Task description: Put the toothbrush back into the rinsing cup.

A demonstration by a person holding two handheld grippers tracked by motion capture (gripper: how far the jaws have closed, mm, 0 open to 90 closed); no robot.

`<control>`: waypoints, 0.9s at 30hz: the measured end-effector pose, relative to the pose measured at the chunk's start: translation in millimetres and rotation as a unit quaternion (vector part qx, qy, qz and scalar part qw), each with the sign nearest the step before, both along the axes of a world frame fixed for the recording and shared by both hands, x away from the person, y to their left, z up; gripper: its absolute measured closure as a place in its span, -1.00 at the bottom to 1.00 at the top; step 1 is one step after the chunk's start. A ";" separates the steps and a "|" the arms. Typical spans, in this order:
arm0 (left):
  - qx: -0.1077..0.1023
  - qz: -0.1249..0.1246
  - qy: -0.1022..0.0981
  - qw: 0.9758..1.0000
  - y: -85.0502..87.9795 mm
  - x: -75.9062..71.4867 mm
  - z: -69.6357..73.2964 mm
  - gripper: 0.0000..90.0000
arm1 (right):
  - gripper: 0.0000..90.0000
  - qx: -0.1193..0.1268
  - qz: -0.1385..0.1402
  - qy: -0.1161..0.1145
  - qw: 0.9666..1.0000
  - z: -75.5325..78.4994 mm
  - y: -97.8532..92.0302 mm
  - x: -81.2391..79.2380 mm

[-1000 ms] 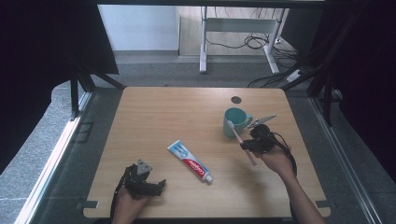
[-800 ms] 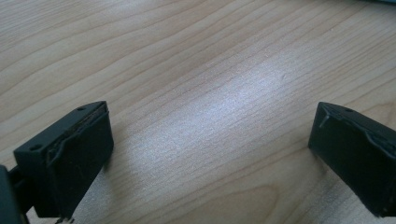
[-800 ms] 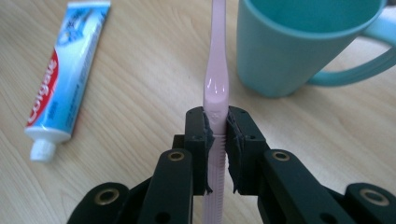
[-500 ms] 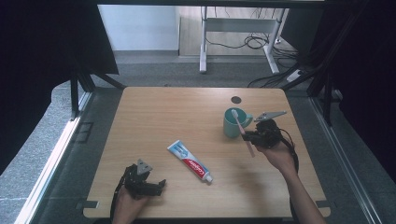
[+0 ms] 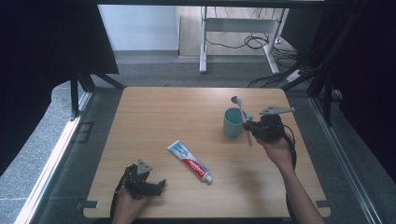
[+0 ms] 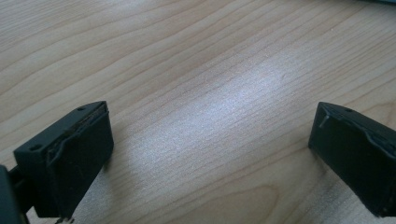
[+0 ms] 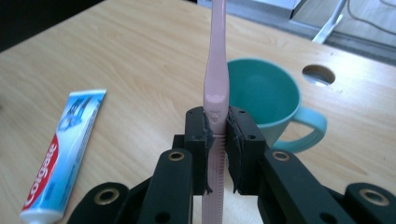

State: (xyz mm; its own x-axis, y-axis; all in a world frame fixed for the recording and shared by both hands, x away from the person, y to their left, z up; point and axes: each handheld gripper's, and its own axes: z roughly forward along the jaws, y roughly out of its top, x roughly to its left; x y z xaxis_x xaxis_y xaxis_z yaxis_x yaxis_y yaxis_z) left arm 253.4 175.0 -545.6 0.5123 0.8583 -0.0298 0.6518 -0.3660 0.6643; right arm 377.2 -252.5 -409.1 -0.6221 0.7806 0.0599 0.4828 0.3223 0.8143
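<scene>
My right gripper (image 7: 217, 128) is shut on a pink toothbrush (image 7: 216, 70), which stands nearly upright between the pads, head up. In the high view the right gripper (image 5: 250, 128) holds the toothbrush (image 5: 243, 120) just right of a teal cup (image 5: 232, 122), above the table. The teal cup (image 7: 268, 95) stands upright and empty right behind the brush. A toothpaste tube (image 5: 190, 161) lies flat in the middle of the table. My left gripper (image 5: 156, 185) rests low at the near left, open, with bare wood between its fingers (image 6: 74, 154).
The wooden table (image 5: 163, 116) has a round cable hole (image 5: 235, 99) at the back right, behind the cup. A desk frame and cables stand on the floor beyond the far edge. The toothpaste tube (image 7: 60, 149) lies to the left of the held brush.
The right gripper has lifted the toothbrush and turned it more upright beside the cup. The left gripper has stayed put.
</scene>
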 end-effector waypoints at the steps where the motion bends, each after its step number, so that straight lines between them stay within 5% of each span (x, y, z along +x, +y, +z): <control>1: 0.000 0.000 0.000 1.000 0.0 0.0 0.0 -1.00 | 0.75 0.003 -0.002 -0.004 1.000 0.5 0.1 0.7; 27: 0.000 0.000 0.000 1.000 0.0 0.0 -0.1 -1.00 | 0.75 0.036 -0.040 -0.046 0.998 9.8 7.4 31.7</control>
State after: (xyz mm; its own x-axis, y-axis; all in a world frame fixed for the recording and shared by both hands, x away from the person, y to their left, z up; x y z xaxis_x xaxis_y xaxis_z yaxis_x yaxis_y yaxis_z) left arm 253.5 174.9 -545.6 0.5121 0.8584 -0.0306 0.6518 -0.3652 0.6647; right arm 408.9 -245.1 -399.2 -0.5639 0.8234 0.0638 0.4274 0.2249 0.8757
